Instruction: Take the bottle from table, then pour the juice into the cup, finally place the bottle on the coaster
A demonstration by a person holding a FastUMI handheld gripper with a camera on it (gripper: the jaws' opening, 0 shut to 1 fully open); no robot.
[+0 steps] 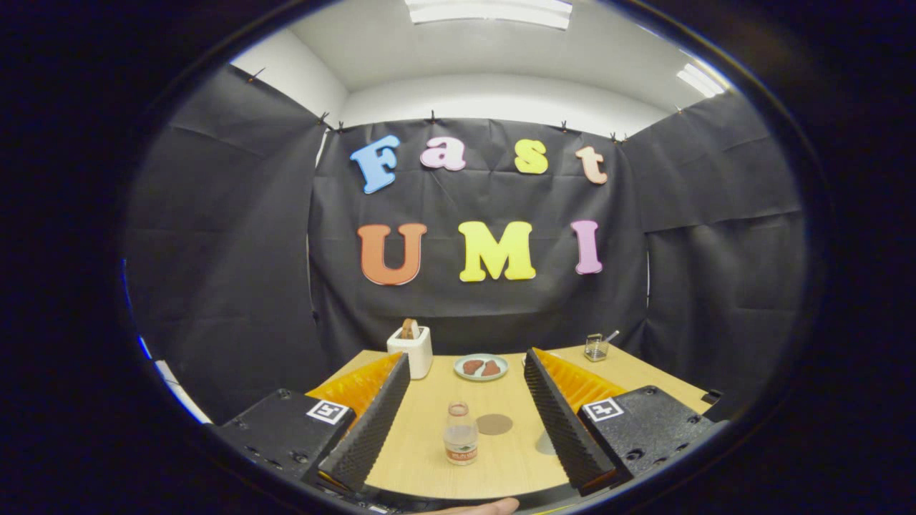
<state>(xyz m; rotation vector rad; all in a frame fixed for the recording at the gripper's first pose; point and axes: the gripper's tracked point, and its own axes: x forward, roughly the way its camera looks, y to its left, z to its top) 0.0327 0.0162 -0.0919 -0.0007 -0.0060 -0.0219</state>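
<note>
1. Bottle (461,433): a small clear plastic bottle with a pale cap and a printed label, partly filled with a pale liquid, stands upright on the light wooden table (429,465), between the two fingers and a little ahead of them.
2. The gripper (465,422) has its fingers spread wide, touching nothing.
3. A round brown coaster (494,424) lies flat just beside the bottle, on its right and slightly beyond it.
4. A small clear glass cup (596,347) with a stick in it sits far off at the table's right rear corner; a white toaster (411,349) and a pale plate (481,367) of brown food stand at the back.
5. Risks, as I judge them: an off-centre approach could let one finger nudge the light bottle and tip it onto the coaster; a high or loose grip could let it slip during the tilt; the long carry to the small cup invites spilling.
</note>
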